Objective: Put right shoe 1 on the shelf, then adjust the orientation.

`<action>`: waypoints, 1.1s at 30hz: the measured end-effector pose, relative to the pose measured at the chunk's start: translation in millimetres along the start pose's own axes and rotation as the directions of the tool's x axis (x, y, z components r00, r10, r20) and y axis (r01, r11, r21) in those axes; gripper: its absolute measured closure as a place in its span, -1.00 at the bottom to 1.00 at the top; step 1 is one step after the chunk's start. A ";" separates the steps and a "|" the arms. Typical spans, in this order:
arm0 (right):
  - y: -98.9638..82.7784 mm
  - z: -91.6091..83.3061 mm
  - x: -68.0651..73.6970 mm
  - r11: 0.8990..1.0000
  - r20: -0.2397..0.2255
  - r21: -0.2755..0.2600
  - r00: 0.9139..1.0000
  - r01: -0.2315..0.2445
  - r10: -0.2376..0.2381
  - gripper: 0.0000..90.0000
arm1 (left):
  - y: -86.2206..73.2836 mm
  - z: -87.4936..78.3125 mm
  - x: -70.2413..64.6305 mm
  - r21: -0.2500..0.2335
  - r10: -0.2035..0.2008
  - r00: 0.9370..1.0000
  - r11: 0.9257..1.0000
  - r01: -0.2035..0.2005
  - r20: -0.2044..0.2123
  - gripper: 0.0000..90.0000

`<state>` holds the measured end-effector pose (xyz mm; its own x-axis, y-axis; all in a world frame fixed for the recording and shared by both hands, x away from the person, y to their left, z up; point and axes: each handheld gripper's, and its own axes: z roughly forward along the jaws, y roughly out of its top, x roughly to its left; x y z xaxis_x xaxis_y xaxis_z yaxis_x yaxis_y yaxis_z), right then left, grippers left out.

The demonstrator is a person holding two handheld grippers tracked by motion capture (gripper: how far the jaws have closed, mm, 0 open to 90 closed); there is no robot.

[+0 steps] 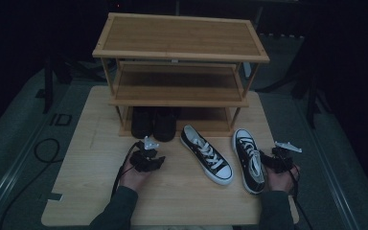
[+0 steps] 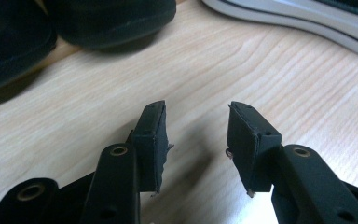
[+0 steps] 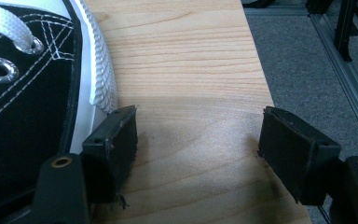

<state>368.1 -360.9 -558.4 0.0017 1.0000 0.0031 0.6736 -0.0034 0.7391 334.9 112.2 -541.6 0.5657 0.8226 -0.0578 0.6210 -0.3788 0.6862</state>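
A three-tier slatted bamboo shoe rack [image 1: 179, 52] stands at the far end of the pale wood-grain table [image 1: 91, 191]. Two rounded, matte black shoes [image 1: 153, 122] sit on its lowest shelf. Two black canvas sneakers with white laces and ribbed white rubber soles lie on the table: one [image 1: 206, 154] angled at the centre, the other [image 1: 249, 159] just beside the right gripper [image 3: 198, 144]. Both the left gripper [image 2: 196, 140] and the right one have their jaws spread, empty, above bare wood.

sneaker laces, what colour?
White laces on both black sneakers, clearest in the high view.
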 end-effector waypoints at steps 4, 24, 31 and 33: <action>0.0 -0.1 0.0 1.000 0.000 0.001 1.000 0.001 -0.001 -0.39 | -5.8 -2.8 1.7 0.000 -0.007 1.000 1.000 0.007 -0.004 0.27; -0.2 -0.3 -0.6 1.000 -0.003 0.000 1.000 0.003 -0.003 -0.39 | -27.4 -21.6 8.9 -0.006 -0.027 1.000 1.000 0.027 -0.007 0.24; 2.6 -2.6 -3.5 1.000 -0.035 0.021 0.999 -0.001 0.002 -0.20 | -28.6 -19.1 9.6 0.001 -0.019 1.000 1.000 0.019 -0.015 0.23; 4.1 -4.2 -4.4 1.000 -0.051 0.024 0.999 -0.006 0.007 -0.12 | -28.7 -19.4 10.4 0.001 -0.019 1.000 1.000 0.019 -0.019 0.23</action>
<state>367.7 -365.3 -552.6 -0.0311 0.9986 0.0421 0.6913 -0.0089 0.7225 312.3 139.9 -547.8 0.5433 0.8376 -0.0572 0.6325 -0.3636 0.6839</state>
